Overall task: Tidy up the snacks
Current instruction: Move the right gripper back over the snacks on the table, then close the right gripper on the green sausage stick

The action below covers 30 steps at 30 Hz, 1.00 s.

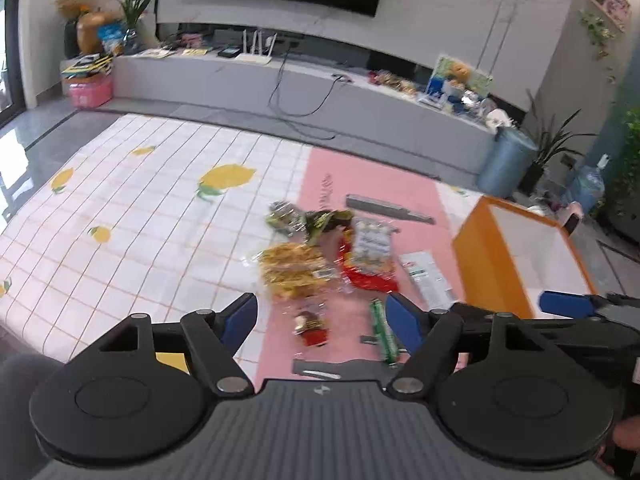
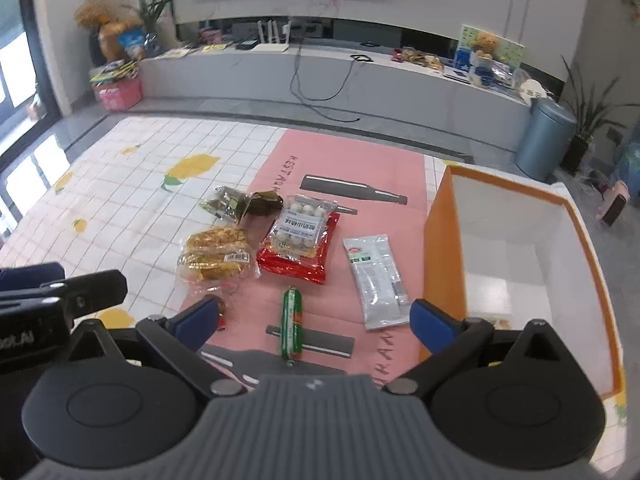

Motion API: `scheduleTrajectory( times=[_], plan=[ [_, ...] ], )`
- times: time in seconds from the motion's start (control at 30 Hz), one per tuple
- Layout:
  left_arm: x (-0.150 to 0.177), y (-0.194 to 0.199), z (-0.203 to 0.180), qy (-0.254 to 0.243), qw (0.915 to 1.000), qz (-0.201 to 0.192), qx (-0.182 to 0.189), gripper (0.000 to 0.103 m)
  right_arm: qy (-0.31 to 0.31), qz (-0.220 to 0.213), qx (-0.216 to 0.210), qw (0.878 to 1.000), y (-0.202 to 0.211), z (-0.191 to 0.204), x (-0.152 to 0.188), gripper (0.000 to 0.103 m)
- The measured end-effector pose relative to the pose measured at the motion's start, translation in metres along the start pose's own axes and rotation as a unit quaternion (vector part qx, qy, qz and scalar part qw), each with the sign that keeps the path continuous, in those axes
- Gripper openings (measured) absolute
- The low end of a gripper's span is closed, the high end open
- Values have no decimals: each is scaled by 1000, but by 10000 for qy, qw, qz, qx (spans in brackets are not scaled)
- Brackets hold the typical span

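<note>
Living-room floor, glossy grey tile, spread with a thin mat (image 2: 132,184): white grid with yellow lemons on the left, a pink printed panel under the snacks. A low grey TV bench runs along the far wall.

Bin (image 2: 516,248), right of the mat: orange outer walls, smooth white inside, open-topped and box-shaped. It looks nearly bare; only a scrap of something pale shows at its near inner edge, too hidden to name. My judgement: the sorting has barely begun, with almost everything left to move.

Snacks, all loose on the mat, left of the bin, largest first:
- Red bag (image 2: 296,260), flat crinkly foil, with a clear pack of pale round balls (image 2: 302,224) lying on top of it.
- Yellow pack (image 2: 218,258), clear film, lumpy golden contents, barcode label.
- White sachet (image 2: 376,280), flat matte rectangle, nearest the bin.
- Green packs (image 2: 244,204), dark and crumpled, at the far edge of the pile.
- Sausage (image 2: 291,320), slim green tube, nearest the right gripper.
- Small red sweet (image 1: 312,326), shiny wrapper, near the left gripper.

Left gripper (image 1: 322,316): blue pads spread wide, nothing between them, hanging above the sweet and sausage. Right gripper (image 2: 316,320): also spread, empty, above the sausage with the bin just to its right.
</note>
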State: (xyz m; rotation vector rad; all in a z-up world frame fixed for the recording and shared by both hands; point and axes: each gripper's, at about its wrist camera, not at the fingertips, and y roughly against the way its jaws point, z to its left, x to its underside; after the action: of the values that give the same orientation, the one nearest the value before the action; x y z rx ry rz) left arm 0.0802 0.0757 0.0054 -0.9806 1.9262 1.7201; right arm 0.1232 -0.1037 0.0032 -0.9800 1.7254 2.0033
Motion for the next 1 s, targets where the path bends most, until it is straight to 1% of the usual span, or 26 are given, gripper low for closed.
scheduleTrajectory(
  times=[0.07, 0.13, 0.27, 0.4, 0.47, 0.57, 0.63, 0.7, 0.83, 0.9, 1.0],
  plan=[
    [3, -10, 4, 17, 9999, 103, -32, 86, -328, -5, -23, 9995, -9, -4, 6, 100],
    [6, -21, 8, -1, 9998, 209, -54, 86, -520, -9, -105, 9986, -21, -8, 11, 100],
    [11, -41, 12, -22, 9993, 367, -78, 86, -641, -279, -300, 9971, -42, -15, 25, 100],
    [15, -60, 8, -227, 9987, 440, -129, 86, -879, -246, -326, 9953, -67, -24, 35, 99],
    [18, -71, 5, -338, 9979, 523, -190, 86, -823, -279, -295, 9958, -77, -24, 40, 98],
    [24, -86, 1, -437, 9962, 680, -310, 85, -399, -341, -205, 9984, -92, -16, 47, 93],
    [28, -93, -2, -520, 9953, 686, -440, 85, -128, -278, -64, 9995, -104, -10, 53, 92],
    [30, -101, -3, -588, 9945, 743, -438, 85, 9, -180, -11, 9998, -116, -8, 58, 89],
    [34, -112, -8, -766, 9928, 818, -423, 85, -1, -26, -43, 10000, -134, -7, 65, 77],
    [35, -115, -9, -774, 9926, 856, -375, 85, -15, -84, -80, 9999, -138, -5, 69, 76],
    [36, -121, -8, -654, 9929, 898, -416, 85, 21, -215, -40, 9998, -143, -1, 72, 69]
  ],
)
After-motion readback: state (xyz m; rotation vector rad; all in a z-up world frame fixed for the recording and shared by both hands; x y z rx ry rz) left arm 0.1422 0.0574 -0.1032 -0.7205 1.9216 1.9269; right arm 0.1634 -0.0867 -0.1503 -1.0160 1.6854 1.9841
